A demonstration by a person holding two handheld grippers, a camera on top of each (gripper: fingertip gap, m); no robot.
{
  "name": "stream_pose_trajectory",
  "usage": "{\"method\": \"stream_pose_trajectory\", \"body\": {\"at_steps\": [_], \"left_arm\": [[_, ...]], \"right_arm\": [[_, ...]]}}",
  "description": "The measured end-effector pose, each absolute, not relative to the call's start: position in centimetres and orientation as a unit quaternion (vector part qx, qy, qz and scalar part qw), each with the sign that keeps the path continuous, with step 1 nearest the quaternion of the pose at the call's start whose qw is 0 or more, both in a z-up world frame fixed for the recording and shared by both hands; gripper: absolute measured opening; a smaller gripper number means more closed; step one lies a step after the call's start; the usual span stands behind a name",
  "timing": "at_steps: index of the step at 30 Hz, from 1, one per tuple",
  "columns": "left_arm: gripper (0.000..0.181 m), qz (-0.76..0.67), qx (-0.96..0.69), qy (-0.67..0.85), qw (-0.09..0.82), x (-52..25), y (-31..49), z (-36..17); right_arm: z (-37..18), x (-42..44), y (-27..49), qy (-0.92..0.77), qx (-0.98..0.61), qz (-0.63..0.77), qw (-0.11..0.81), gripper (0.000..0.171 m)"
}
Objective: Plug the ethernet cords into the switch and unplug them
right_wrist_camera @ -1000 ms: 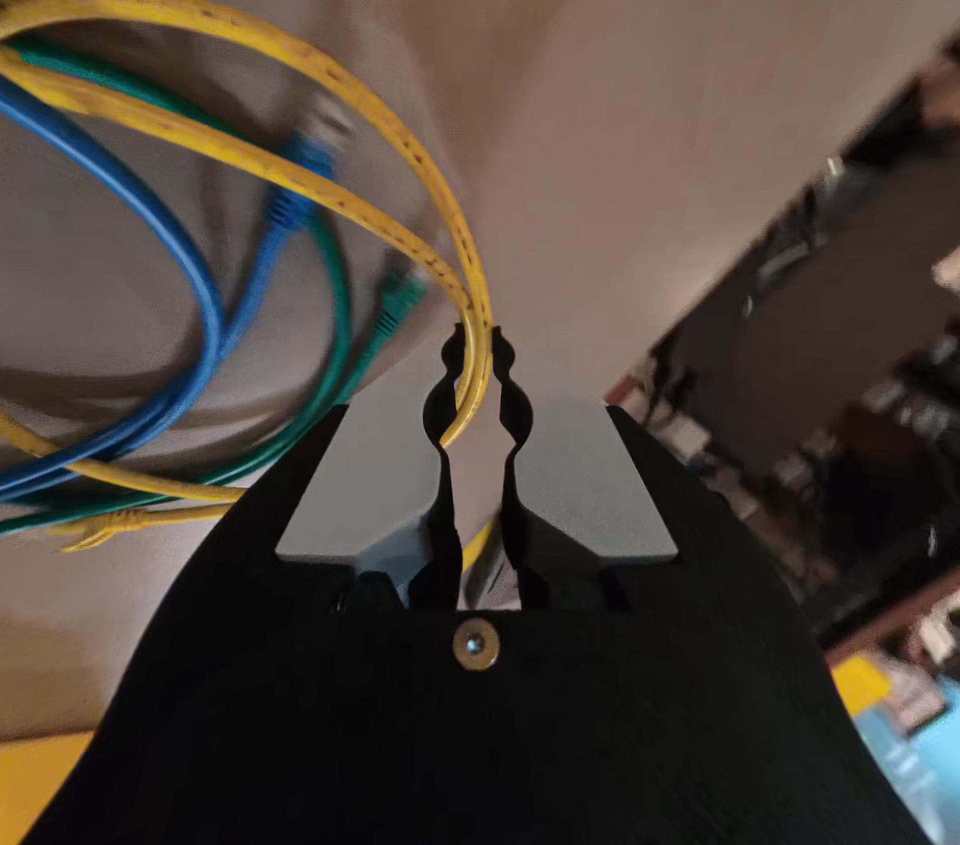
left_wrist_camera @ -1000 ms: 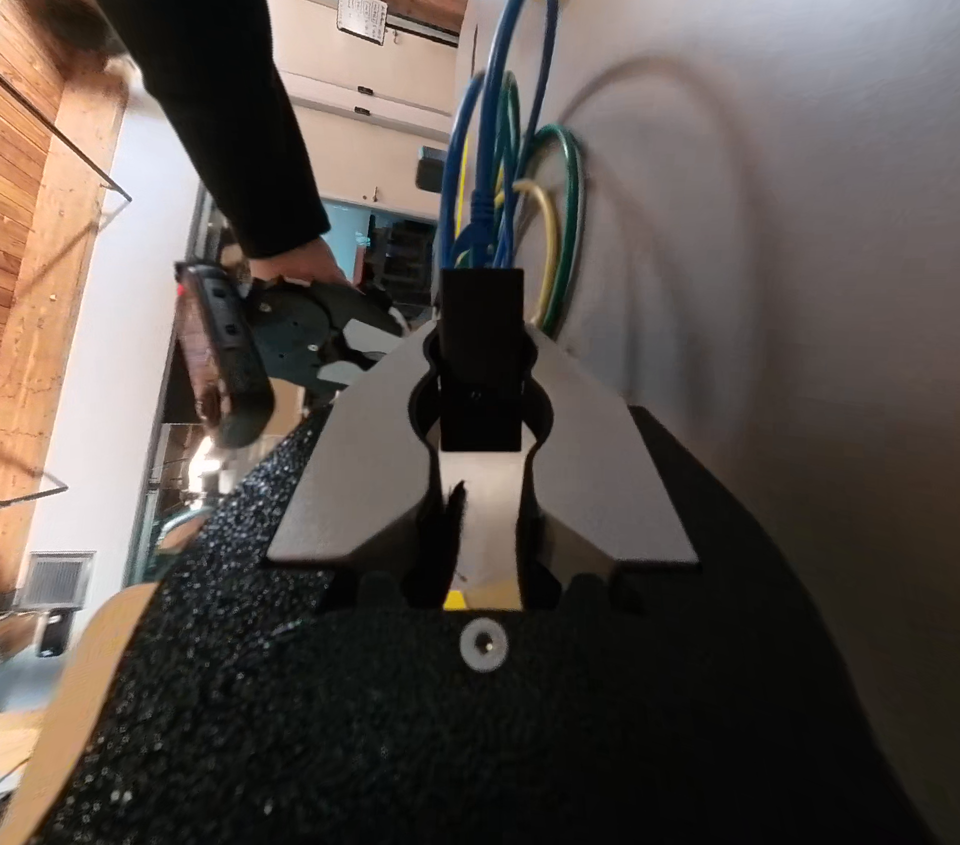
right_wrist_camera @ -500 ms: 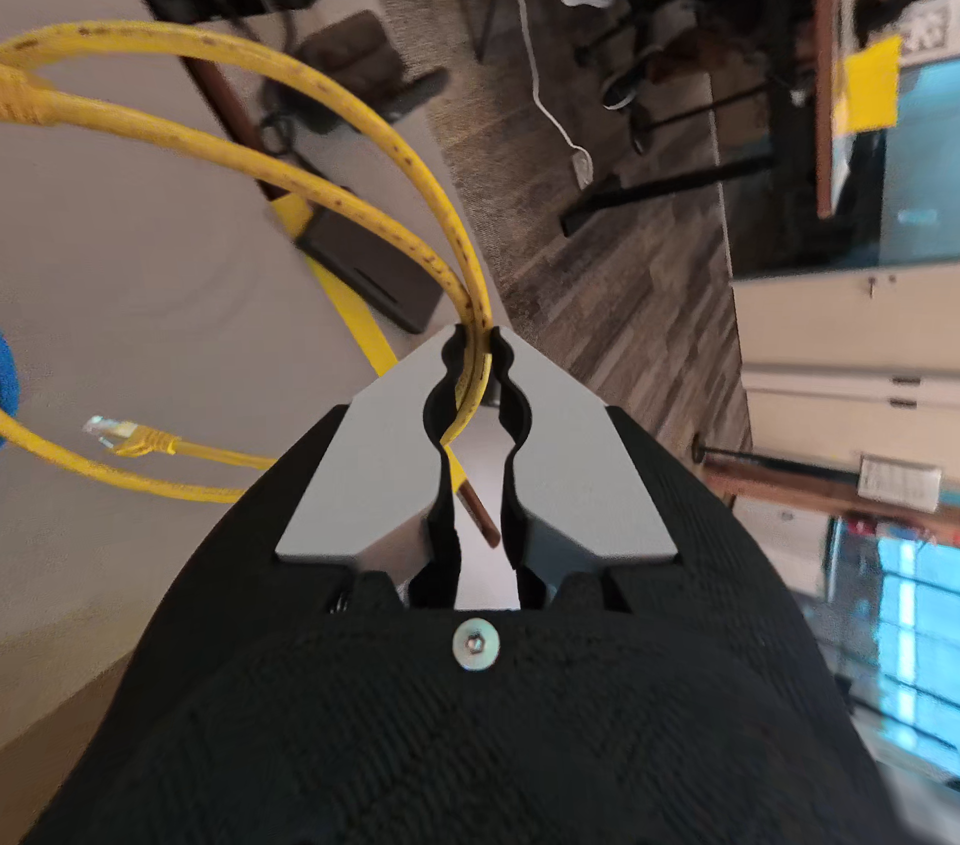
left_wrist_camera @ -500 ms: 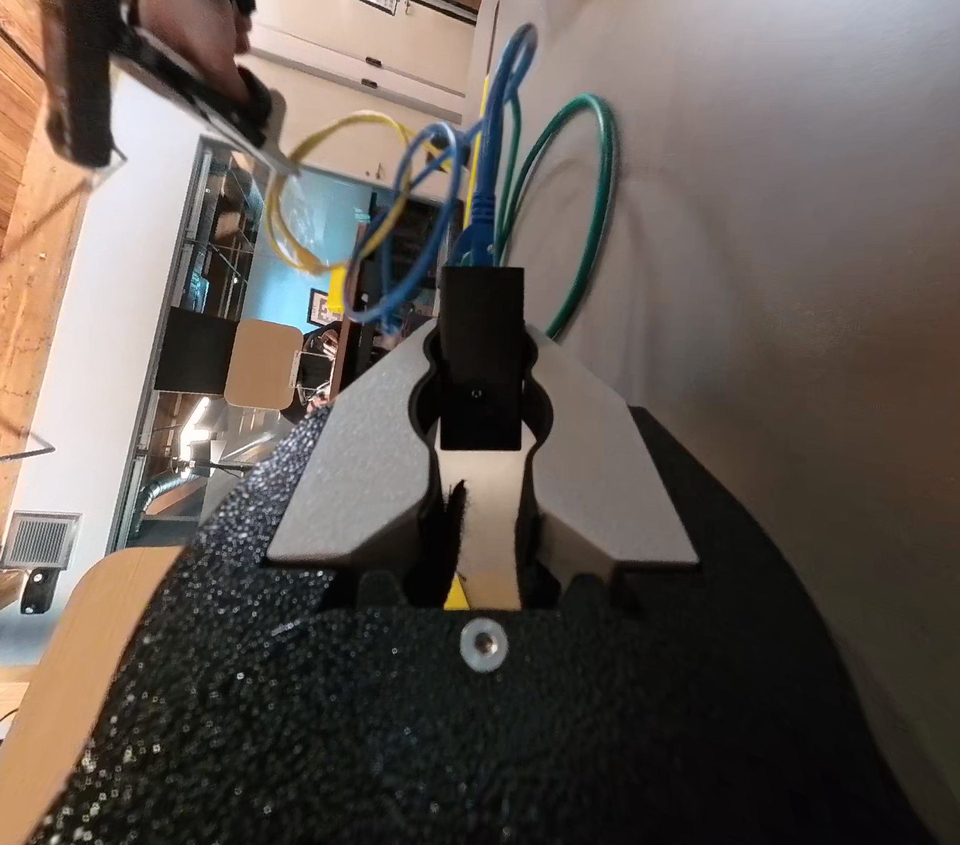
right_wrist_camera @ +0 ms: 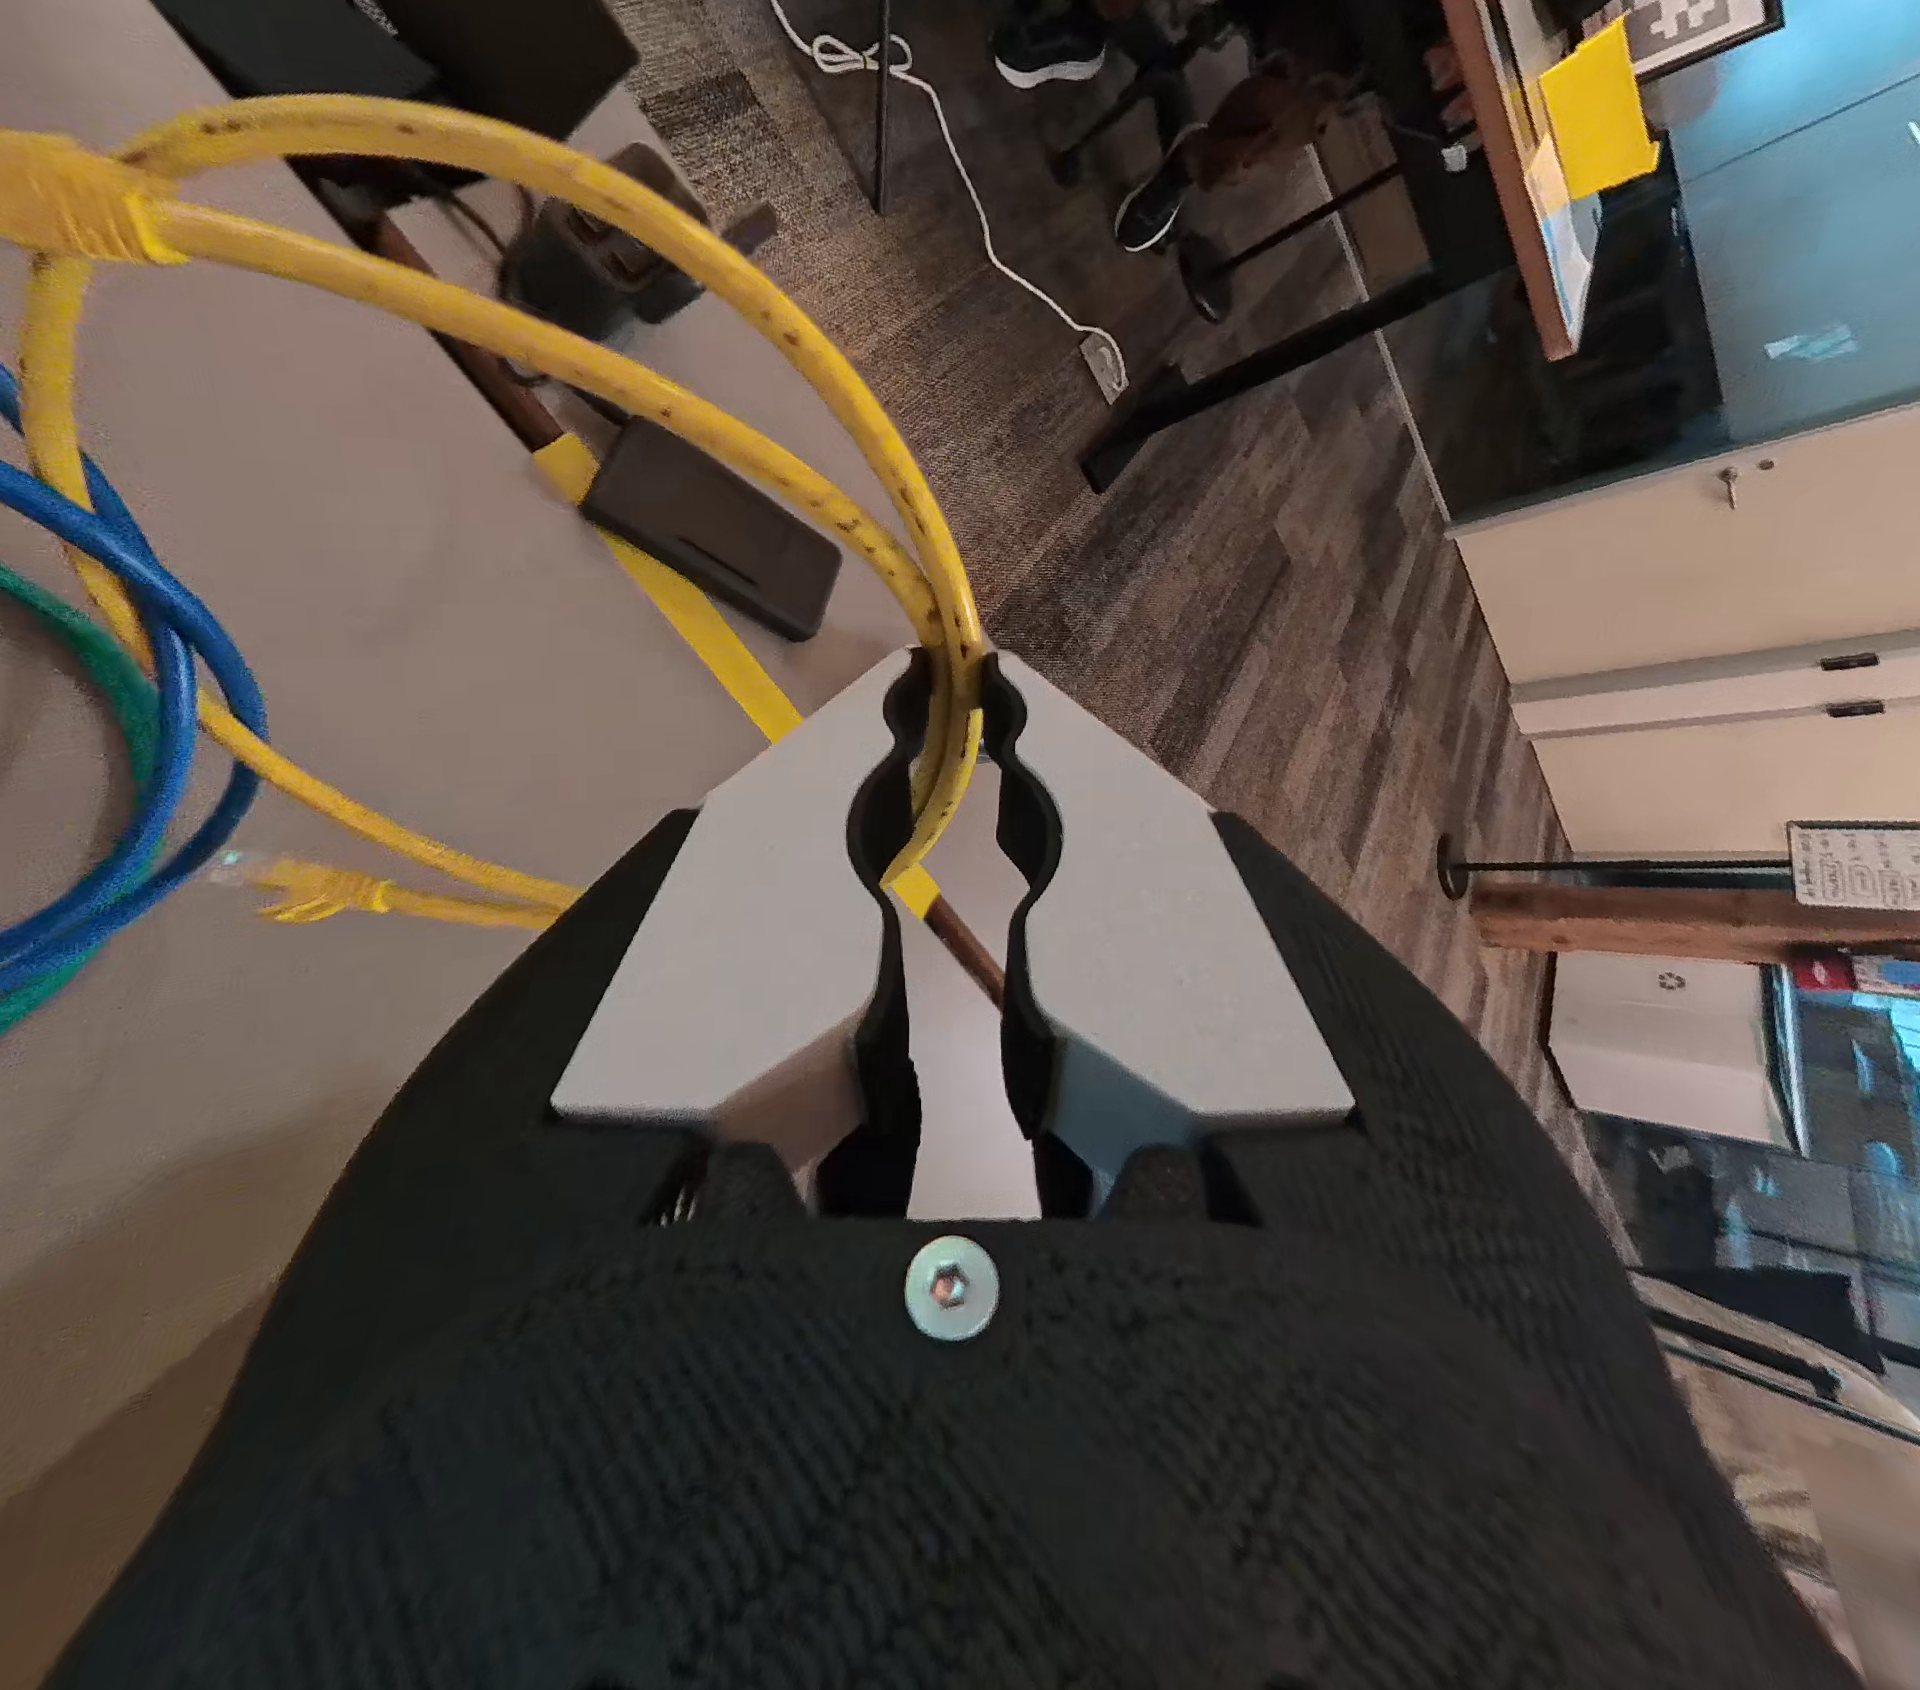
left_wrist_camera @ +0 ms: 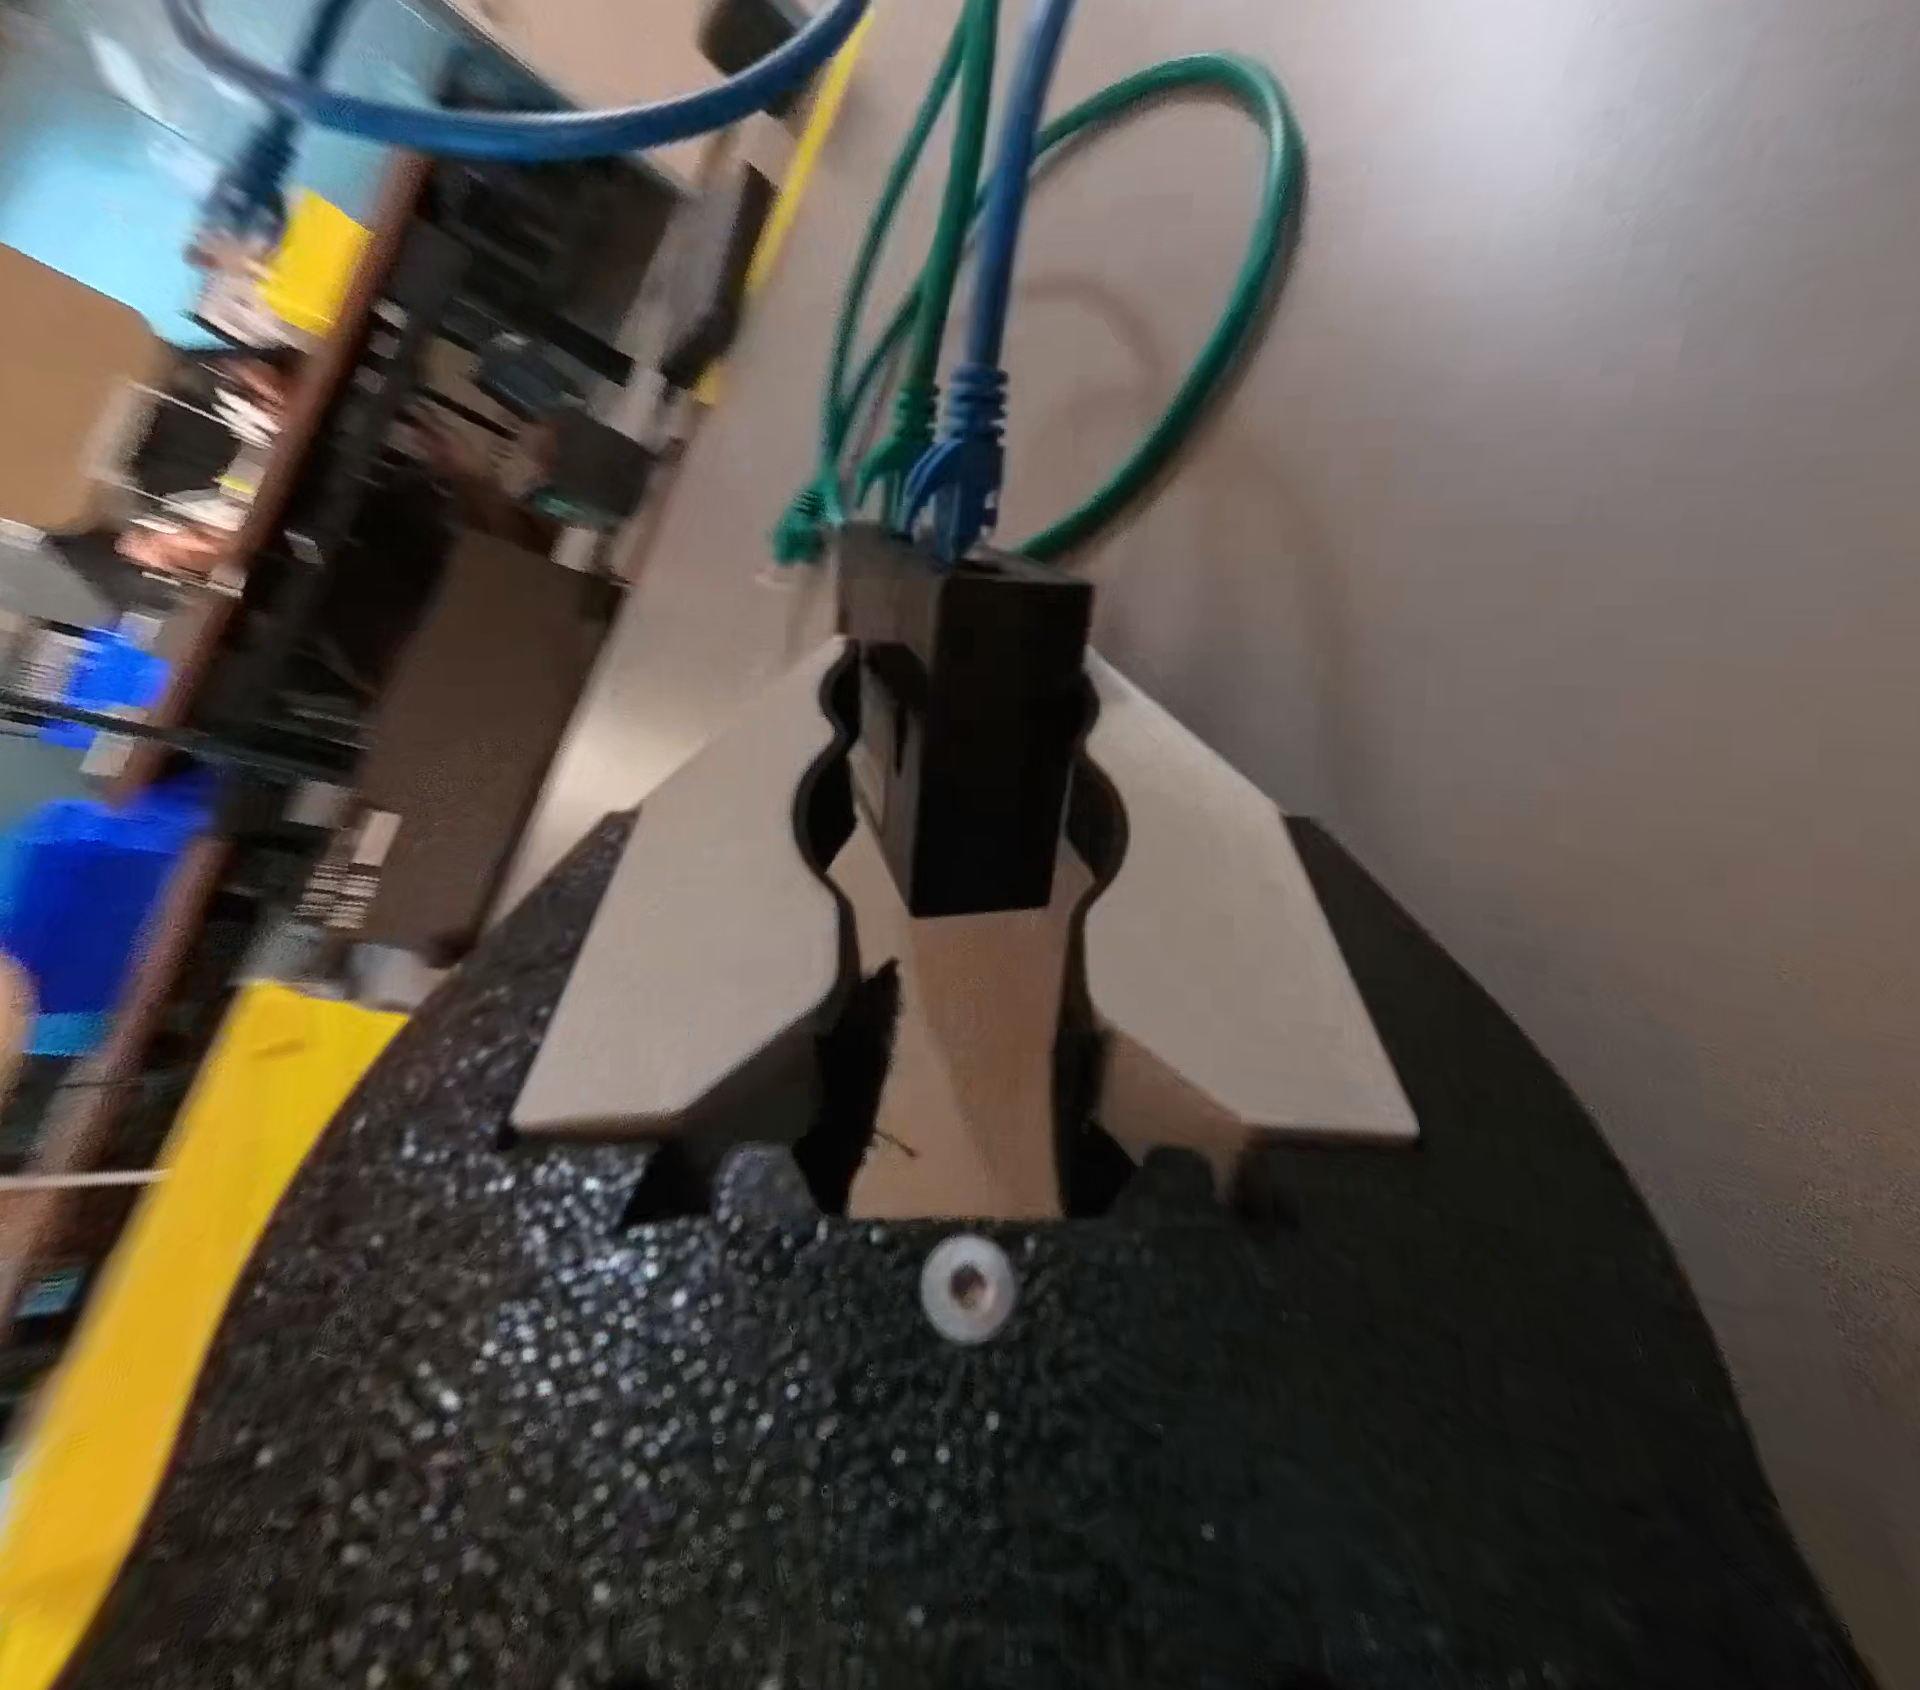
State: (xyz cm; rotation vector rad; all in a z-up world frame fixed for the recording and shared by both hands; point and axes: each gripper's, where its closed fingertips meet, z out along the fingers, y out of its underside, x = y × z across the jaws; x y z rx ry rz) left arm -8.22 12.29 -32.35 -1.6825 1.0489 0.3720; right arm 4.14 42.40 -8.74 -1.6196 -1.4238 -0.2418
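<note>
My left gripper (left_wrist_camera: 961, 674) is shut on the black switch (left_wrist_camera: 982, 767), held just above the grey table (left_wrist_camera: 1558, 497). A blue cord (left_wrist_camera: 966, 435) and a green cord (left_wrist_camera: 909, 419) are plugged into its far face. A second green plug (left_wrist_camera: 802, 520) hangs beside the switch. The blue cord's loop (left_wrist_camera: 582, 128) is lifted up to the left, with its free plug (left_wrist_camera: 244, 186) dangling. My right gripper (right_wrist_camera: 951, 674) is shut on the yellow cord (right_wrist_camera: 644, 186), which is folded double at the fingertips. Both yellow plugs (right_wrist_camera: 78, 206) (right_wrist_camera: 312, 892) are free.
The blue cord (right_wrist_camera: 171, 601) and green cord (right_wrist_camera: 94, 643) lie at the left of the right wrist view. A flat black device (right_wrist_camera: 717, 539) lies at the table edge, which has yellow tape (right_wrist_camera: 707, 632). Beyond are the floor, a white cable (right_wrist_camera: 966, 186) and people's shoes (right_wrist_camera: 1044, 51).
My right gripper has lifted the yellow cord off the table and swung out towards the room. The blue loop has been drawn up and left with it. The left view has tilted and blurred.
</note>
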Motion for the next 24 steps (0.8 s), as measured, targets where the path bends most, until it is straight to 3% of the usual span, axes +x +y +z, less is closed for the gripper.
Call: {"method": "stream_pose_trajectory", "body": {"at_steps": [3,6,10,14,19,24], "left_arm": [[0.083,0.080,-0.758,0.380,0.523,-8.6,12.4,-32.3],[0.105,0.010,-0.785,0.323,0.528,-9.0,12.1,-31.2],[0.103,-0.077,-0.770,0.235,0.588,-9.0,11.7,-26.4],[0.085,-0.122,-0.744,0.187,0.630,-8.5,13.0,-21.7],[0.068,-0.062,-0.728,0.208,0.650,-7.2,16.8,-19.8],[0.071,-0.072,-0.713,0.206,0.666,-6.5,19.9,-16.3]], "right_arm": [[-9.0,3.6,40.7,-0.591,-0.645,-0.112,0.470,0.008],[-8.9,3.3,39.3,-0.599,-0.628,-0.128,0.480,0.008],[-8.6,2.9,37.4,-0.605,-0.606,-0.124,0.501,0.008],[-8.7,2.0,35.1,-0.617,-0.573,-0.118,0.526,0.008],[-9.0,0.1,32.0,-0.654,-0.491,-0.124,0.562,0.008],[-8.9,-2.1,28.4,-0.693,-0.369,-0.133,0.604,0.008]]}}
